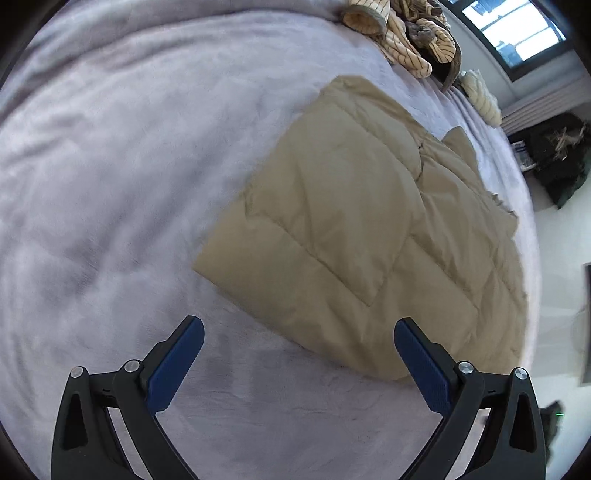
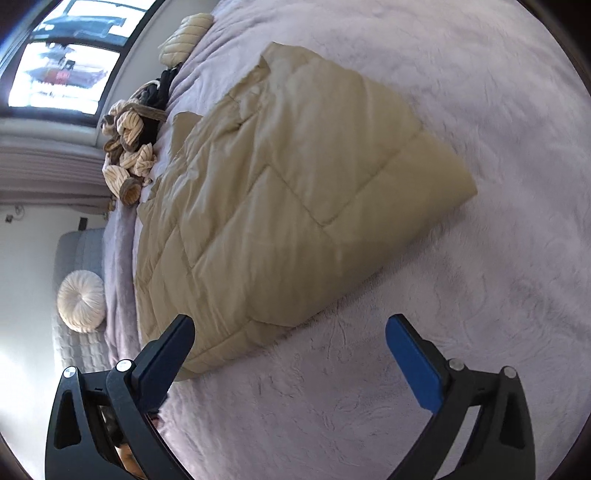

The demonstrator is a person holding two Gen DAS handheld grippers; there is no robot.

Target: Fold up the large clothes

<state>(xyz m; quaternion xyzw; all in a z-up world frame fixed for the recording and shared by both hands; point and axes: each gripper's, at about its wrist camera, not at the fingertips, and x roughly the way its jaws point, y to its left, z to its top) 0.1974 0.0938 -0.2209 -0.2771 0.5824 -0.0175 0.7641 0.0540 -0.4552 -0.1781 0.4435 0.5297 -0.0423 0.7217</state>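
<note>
A beige quilted puffer garment (image 1: 354, 229) lies folded into a rough rectangle on the lilac bedspread (image 1: 110, 184). It also shows in the right wrist view (image 2: 280, 206). My left gripper (image 1: 299, 328) is open and empty, just above the bedspread at the garment's near edge. My right gripper (image 2: 290, 325) is open and empty, hovering at the garment's near edge, its left finger over the corner.
A crumpled striped cream garment (image 1: 406, 33) lies at the far side of the bed, also seen in the right wrist view (image 2: 129, 155). A cream knit item (image 1: 480, 96) lies near it. A round white cushion (image 2: 81, 301) rests by the headboard. A window (image 2: 66, 55) is behind.
</note>
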